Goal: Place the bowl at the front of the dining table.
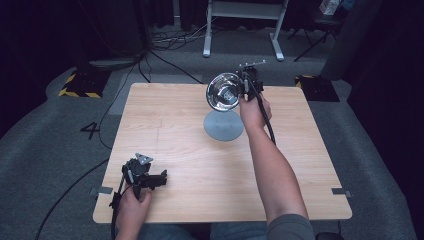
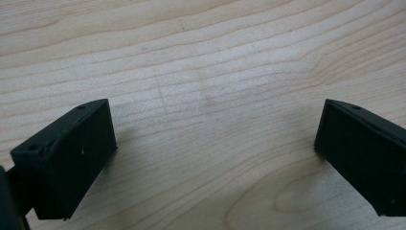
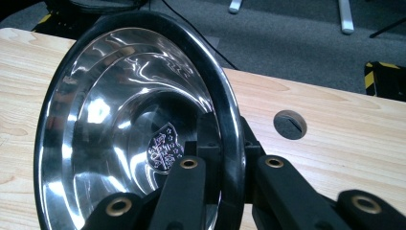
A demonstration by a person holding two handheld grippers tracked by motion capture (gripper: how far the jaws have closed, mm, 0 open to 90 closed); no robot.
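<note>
A shiny steel bowl (image 1: 224,92) hangs tilted on its side above the table, its hollow facing me. My right gripper (image 1: 243,84) is shut on the bowl's rim at its right edge. In the right gripper view the bowl (image 3: 124,120) stands on edge with its dark rim pinched between the jaws of the right gripper (image 3: 232,167). A grey round plate (image 1: 223,125) lies flat on the table just below the bowl. My left gripper (image 1: 159,180) rests low at the front left of the table, open, and in the left gripper view bare wood shows between its black fingers (image 2: 72,158).
The wooden table (image 1: 165,140) has a small round hole (image 3: 290,124) near its far edge. Beyond the far edge are grey carpet, cables and white desk legs (image 1: 240,30). Yellow-black striped blocks (image 1: 80,85) sit on the floor at both far corners.
</note>
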